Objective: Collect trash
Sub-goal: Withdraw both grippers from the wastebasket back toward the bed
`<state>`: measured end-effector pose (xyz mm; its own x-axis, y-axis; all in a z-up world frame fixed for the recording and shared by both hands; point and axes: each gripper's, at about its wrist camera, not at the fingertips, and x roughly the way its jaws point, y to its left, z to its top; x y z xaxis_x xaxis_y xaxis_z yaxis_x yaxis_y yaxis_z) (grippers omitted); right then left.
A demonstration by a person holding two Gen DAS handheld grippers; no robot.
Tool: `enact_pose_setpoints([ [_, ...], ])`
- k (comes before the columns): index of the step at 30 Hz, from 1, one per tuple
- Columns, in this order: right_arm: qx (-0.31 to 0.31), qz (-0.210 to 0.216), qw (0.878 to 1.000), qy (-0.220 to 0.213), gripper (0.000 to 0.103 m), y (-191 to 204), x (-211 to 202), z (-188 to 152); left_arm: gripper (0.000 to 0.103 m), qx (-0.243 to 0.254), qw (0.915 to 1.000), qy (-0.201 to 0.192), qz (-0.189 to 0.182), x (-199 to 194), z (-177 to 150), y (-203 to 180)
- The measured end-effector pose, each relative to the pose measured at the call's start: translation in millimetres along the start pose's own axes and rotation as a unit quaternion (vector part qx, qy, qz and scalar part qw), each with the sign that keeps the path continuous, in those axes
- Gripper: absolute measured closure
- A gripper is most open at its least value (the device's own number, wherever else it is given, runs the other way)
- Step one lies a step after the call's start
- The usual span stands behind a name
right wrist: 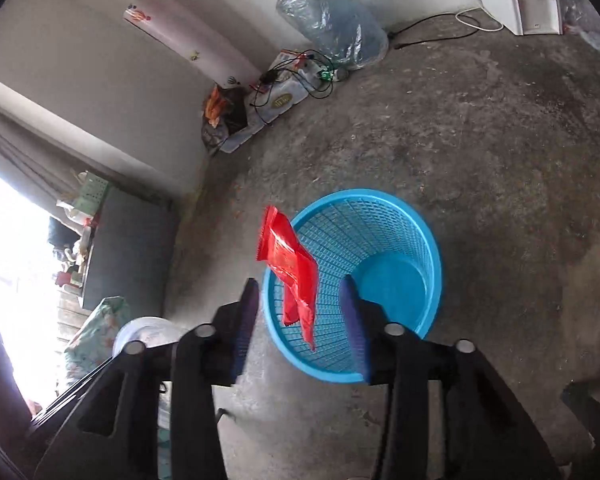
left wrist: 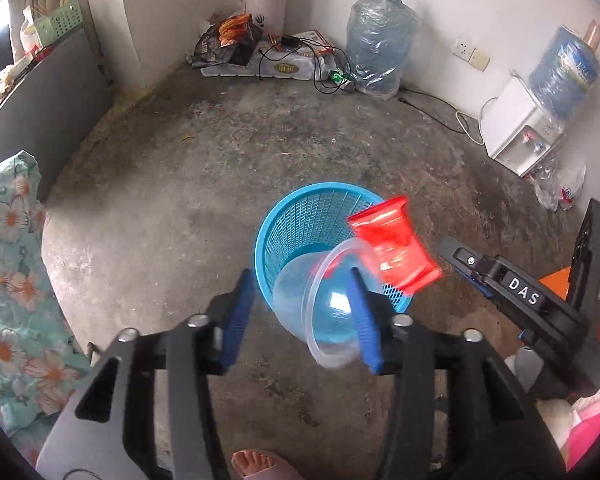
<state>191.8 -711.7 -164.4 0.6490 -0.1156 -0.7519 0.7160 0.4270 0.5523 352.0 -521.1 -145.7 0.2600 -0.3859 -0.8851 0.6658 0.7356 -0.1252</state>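
Both grippers hang over the blue mesh wastebasket [left wrist: 320,216] on the concrete floor [left wrist: 180,200]. The left gripper [left wrist: 300,312] stands spread, a clear plastic cup [left wrist: 320,304] loose between its fingers, seen properly only in its own view. The right gripper [right wrist: 300,320], also spread, has a red wrapper [right wrist: 292,264] free at the basket's rim.

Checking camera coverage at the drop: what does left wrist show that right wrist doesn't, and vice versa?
Left wrist only: a clear plastic cup between the open left tongs, the right tongs from the side, a bare foot, the blue bottle atop the water dispenser.

Right wrist only: the bright doorway, and the basket's empty blue bottom.

Both: blue mesh basket, red wrapper loose in the air at its rim, wrapped water jug, concrete floor.
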Motion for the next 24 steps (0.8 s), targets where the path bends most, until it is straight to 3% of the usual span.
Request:
enact_pose_setpoints([
  [7,-0.017,-0.004,1.000,-0.019,0.054,-10.6,-14.9,-23.8,0.045,0.013,0.9989,-0.039,-0.023,-30.2,-4.9,7.3],
  [12,-0.081,0.005,0.995,-0.052,0.053,22.1,-64.2,-43.3,0.040,0.048,0.9946,-0.079,-0.047,-105.0,-15.7,20.8],
  [14,-0.122,0.010,0.990,-0.075,0.044,46.1,-93.0,-53.4,0.039,0.066,0.9914,-0.099,-0.056,-146.4,-25.0,31.8],
  [17,-0.201,0.026,0.972,-0.120,0.034,90.2,-147.0,-75.5,0.037,0.076,0.9865,-0.132,-0.061,-221.4,-49.1,58.6],
  [19,-0.255,0.047,0.954,-0.153,0.018,117.5,-184.6,-94.2,0.037,0.065,0.9843,-0.154,-0.055,-273.8,-71.9,85.0],
  [21,-0.302,0.069,0.933,-0.183,0.009,140.5,-221.1,-115.4,0.037,0.042,0.9829,-0.173,-0.046,-327.6,-98.8,114.9],
  [24,-0.358,0.107,0.906,-0.200,0.007,170.2,-270.8,-147.3,0.032,-0.018,0.9774,-0.210,-0.020,-408.1,-149.9,166.8],
])
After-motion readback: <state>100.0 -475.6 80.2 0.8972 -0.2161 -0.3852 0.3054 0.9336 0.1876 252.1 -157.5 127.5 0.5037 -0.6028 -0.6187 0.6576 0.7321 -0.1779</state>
